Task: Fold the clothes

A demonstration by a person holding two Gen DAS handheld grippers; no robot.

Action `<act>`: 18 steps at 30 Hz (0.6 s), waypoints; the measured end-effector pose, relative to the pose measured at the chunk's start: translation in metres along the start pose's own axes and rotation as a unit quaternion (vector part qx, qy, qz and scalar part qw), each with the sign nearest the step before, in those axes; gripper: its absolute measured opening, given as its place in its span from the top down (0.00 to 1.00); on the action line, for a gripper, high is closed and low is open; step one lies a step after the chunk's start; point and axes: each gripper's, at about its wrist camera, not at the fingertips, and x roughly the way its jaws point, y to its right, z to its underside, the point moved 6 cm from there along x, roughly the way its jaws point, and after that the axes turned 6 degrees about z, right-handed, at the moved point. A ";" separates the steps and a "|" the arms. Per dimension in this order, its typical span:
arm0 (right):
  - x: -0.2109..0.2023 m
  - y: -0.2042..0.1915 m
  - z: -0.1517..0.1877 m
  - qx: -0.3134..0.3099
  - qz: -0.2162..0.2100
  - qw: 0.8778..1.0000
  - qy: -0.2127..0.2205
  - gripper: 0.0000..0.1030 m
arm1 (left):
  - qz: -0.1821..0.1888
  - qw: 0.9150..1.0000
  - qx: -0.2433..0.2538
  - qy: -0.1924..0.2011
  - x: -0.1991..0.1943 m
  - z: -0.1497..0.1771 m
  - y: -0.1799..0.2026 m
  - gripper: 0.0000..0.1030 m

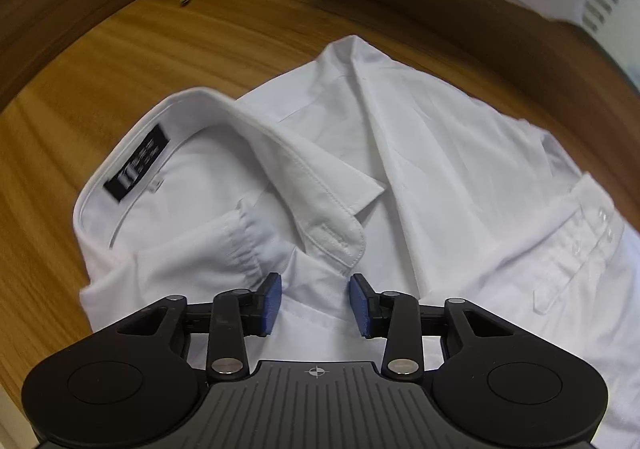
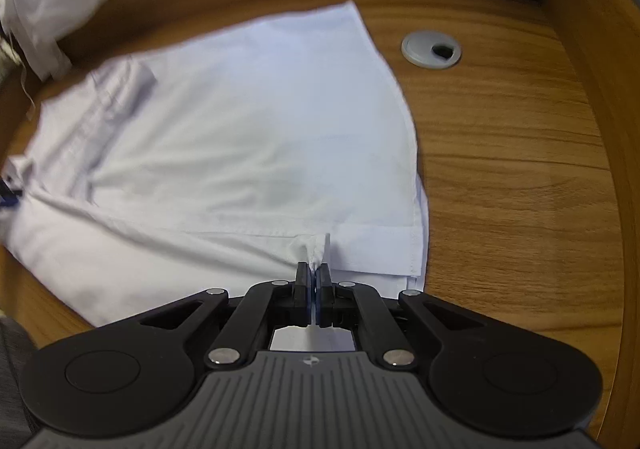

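Shirt [image 2: 240, 121] lies on desk [image 2: 500, 177], cable grommet [image 2: 431, 49] to its right

white shirt [image 1: 440, 169] | partly folded, collar up | flat on wooden desk [image 1: 160, 49]

Your left gripper [image 1: 315, 303] has black linkage arms, silver rivets, blue pads [image 1: 272, 303] and a ribbed grey base with a crosshair mark; your right gripper [image 2: 313, 281] matches it.

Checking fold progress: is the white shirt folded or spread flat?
Partly folded: the white shirt has a sleeve cuff laid across its body and its hem doubled over on the wooden table.
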 end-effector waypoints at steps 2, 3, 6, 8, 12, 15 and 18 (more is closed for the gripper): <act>0.009 -0.006 0.001 -0.021 0.019 1.000 -0.001 0.96 | 0.005 1.000 0.007 -0.001 -0.002 -0.004 0.001 0.55; 0.011 -0.010 0.000 -0.034 0.031 0.999 0.002 0.95 | 0.010 1.000 0.006 0.002 -0.006 -0.005 0.001 0.50; 0.007 -0.016 -0.005 -0.069 0.071 0.995 0.012 0.87 | 0.025 0.999 0.026 0.028 -0.029 -0.010 0.010 0.42; -0.005 -0.021 -0.009 -0.081 0.088 0.992 0.028 0.82 | 0.038 0.997 0.054 0.037 -0.046 -0.008 0.021 0.40; -0.035 -0.040 -0.016 -0.095 0.072 0.991 0.066 0.71 | 0.060 0.988 0.138 0.025 -0.065 0.014 0.043 0.35; -0.047 -0.066 -0.011 -0.109 0.019 0.990 0.084 0.67 | 0.064 0.979 0.196 0.003 -0.065 0.038 0.052 0.35; -0.038 -0.091 0.003 -0.127 -0.009 0.989 0.075 0.64 | 0.049 0.971 0.232 -0.011 -0.058 0.059 0.046 0.34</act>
